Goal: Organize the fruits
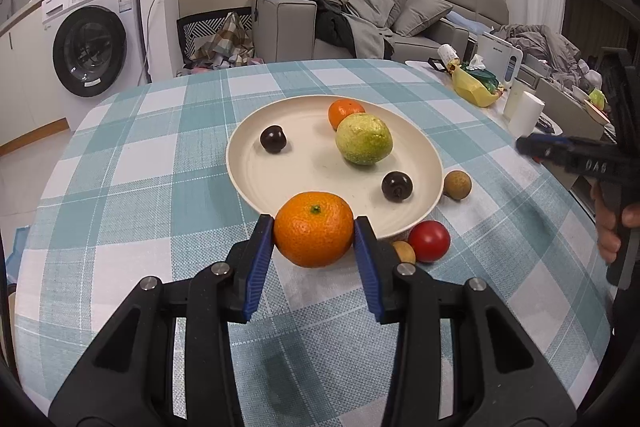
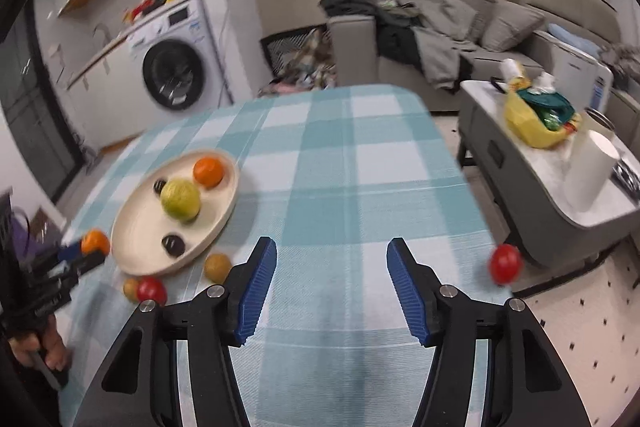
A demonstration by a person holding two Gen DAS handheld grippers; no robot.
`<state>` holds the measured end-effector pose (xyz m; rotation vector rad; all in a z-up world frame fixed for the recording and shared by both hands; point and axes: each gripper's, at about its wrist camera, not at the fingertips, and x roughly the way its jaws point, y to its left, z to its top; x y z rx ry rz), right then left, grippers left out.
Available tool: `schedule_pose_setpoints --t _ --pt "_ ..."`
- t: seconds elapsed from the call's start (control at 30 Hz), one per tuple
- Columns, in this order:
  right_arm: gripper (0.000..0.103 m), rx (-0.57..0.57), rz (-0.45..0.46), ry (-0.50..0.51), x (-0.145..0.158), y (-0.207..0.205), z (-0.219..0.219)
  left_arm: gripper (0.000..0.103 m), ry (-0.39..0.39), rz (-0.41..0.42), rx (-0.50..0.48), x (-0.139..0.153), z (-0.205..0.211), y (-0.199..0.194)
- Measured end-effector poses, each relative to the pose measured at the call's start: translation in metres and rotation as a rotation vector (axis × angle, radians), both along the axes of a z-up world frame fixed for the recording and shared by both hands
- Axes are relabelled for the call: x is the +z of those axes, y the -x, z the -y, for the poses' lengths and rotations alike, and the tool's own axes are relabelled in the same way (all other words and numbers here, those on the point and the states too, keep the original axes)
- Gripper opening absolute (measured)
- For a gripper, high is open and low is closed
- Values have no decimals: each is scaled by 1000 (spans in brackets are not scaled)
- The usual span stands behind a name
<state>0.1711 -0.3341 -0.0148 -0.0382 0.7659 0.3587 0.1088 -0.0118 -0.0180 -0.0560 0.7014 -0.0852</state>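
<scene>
Orange mandarin (image 1: 313, 228) clamped between my left gripper (image 1: 314, 233) pads, at near rim of cream plate (image 1: 256, 183) on checked cloth (image 2: 360, 163). Plate holds 1 green fruit (image 1: 364, 139), 1 orange, 2 dark fruits. My right gripper (image 2: 332, 291) jaws apart, nothing btwn. Red tomato (image 2: 506, 263) at cloth's right edge.

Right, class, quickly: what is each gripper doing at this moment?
Left gripper: shut on the orange.
Right gripper: open, nothing between its pads.
</scene>
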Motion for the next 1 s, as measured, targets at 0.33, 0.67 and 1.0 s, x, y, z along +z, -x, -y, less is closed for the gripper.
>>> schedule_pose_setpoints --t 0.33,0.67,1.0 --pt "60 128 -57 55 -29 10 -65 37 0 -1 -4 1 1 0" --pt "60 125 -33 65 -22 16 -70 37 2 0 -4 0 4 -1" --pt "64 -177 65 138 1 -3 0 37 4 2 -3 2 2 0"
